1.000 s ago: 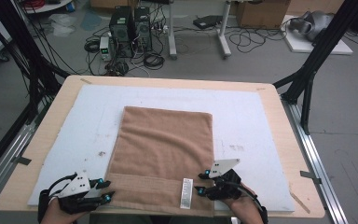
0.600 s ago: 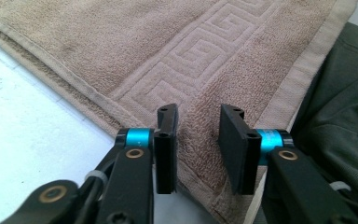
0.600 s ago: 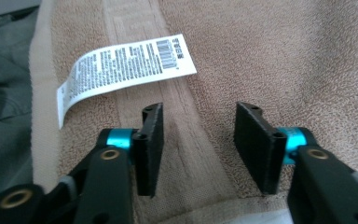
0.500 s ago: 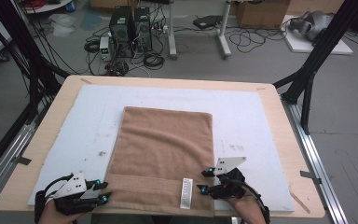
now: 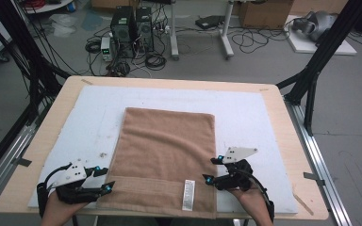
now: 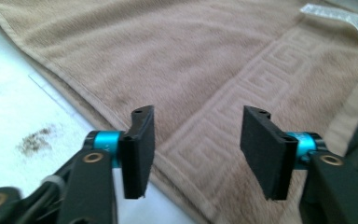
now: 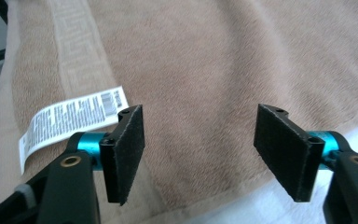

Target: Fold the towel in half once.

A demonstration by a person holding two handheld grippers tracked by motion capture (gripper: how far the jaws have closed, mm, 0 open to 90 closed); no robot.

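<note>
Towel look: brown terry towel, folded into a flat rectangle, with a woven key-pattern band across its near end and a plain hem below it.
Towel label: white care label printed with small text, lying flat on the band toward the near right corner.
Towel place: on the white foam mat that covers the wooden tabletop, near the middle and reaching to the mat's near edge.
Mat marks: small dark specks on the mat just left of the towel.
Left gripper: at the towel's near left corner, its fingers set moderately wide after just opening; the towel's edge lies beneath the gap, nothing pinched.
Right gripper: at the towel's right edge near the label, its fingers wide after just opening, towel under them, nothing held.
Containers: none on the tabletop.
Far floor: computer towers and loose cables.
</note>
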